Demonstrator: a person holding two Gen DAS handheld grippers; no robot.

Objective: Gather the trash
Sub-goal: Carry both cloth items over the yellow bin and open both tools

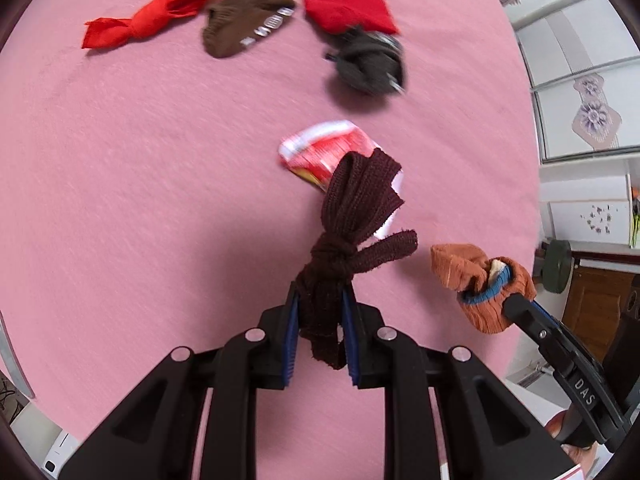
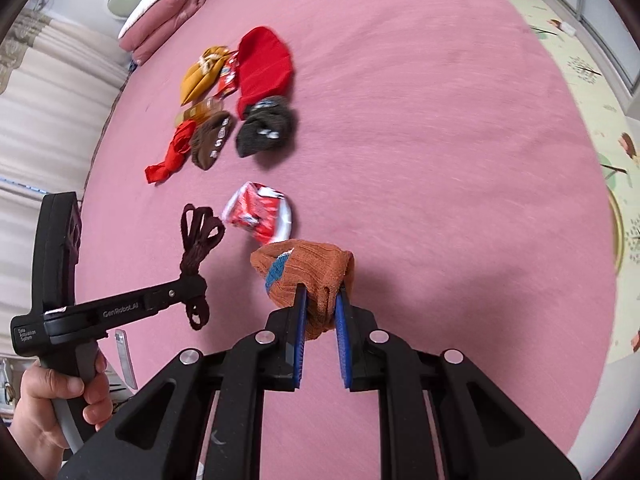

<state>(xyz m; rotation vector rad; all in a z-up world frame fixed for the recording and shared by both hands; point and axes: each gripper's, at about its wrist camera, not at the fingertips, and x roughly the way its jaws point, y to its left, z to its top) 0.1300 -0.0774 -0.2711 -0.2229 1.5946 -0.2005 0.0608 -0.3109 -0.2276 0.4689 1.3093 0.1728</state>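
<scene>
My left gripper [image 1: 320, 300] is shut on a knotted dark maroon sock [image 1: 352, 208] and holds it above the pink bed; it also shows in the right wrist view [image 2: 196, 248]. My right gripper [image 2: 321, 296] is shut on a balled orange sock with a blue band [image 2: 308, 272], which also shows in the left wrist view [image 1: 484, 288]. A crumpled red and white snack wrapper [image 1: 320, 152] lies on the bed just beyond both grippers, also in the right wrist view [image 2: 260, 216].
Farther on the pink bed [image 2: 440, 160] lie a red sock [image 2: 264, 64], a grey sock ball [image 2: 264, 128], a brown sock [image 2: 210, 140], a knotted red sock [image 2: 170, 156], a mustard sock [image 2: 202, 72] and small wrappers [image 2: 228, 76]. Folded bedding [image 2: 168, 12] lies far left.
</scene>
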